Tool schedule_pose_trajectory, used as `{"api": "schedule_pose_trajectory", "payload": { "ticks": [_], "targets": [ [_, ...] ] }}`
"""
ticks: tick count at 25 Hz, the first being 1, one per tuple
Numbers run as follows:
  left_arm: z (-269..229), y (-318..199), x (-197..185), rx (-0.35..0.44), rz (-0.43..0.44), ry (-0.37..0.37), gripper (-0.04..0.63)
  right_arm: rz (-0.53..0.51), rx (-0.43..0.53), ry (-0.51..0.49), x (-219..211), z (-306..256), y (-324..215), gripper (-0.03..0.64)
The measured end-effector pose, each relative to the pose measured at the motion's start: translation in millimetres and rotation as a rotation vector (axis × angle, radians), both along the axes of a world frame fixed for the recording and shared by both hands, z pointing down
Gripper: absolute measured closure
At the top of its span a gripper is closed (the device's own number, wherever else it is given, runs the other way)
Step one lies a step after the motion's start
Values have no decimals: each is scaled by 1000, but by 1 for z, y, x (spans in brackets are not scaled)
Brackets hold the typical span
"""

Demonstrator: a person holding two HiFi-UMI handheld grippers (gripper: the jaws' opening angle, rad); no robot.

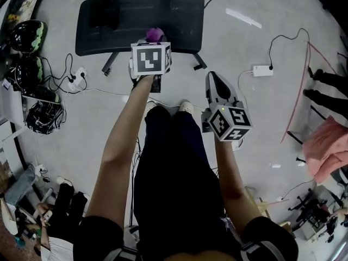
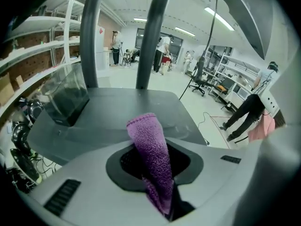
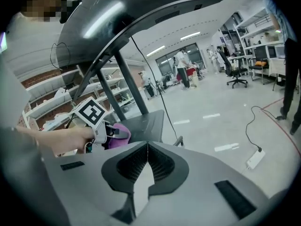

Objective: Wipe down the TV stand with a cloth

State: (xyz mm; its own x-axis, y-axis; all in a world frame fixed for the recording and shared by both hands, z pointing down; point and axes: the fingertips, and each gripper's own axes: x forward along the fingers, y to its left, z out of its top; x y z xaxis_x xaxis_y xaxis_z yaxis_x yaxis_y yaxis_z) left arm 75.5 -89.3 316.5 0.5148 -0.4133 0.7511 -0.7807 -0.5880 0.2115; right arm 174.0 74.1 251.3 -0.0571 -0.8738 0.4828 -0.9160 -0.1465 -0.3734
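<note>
At front edge of stand, my left claw clamped on purple cloth; right claw closed, empty.

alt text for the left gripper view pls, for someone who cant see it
The left gripper is shut on a purple cloth that sticks up between its jaws, with the dark grey base of the TV stand right ahead. Two dark posts rise from that base, and behind lies a bright workshop with shelves and distant people.
</note>
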Motion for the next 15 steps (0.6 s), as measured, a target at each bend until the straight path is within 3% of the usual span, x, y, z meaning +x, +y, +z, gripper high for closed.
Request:
{"api": "schedule_pose_trajectory", "payload": {
  "ticks": [15],
  "targets": [
    [-3, 50, 108, 8, 133, 38, 512, 39, 0, -3, 64, 6, 22, 594]
  ]
}}
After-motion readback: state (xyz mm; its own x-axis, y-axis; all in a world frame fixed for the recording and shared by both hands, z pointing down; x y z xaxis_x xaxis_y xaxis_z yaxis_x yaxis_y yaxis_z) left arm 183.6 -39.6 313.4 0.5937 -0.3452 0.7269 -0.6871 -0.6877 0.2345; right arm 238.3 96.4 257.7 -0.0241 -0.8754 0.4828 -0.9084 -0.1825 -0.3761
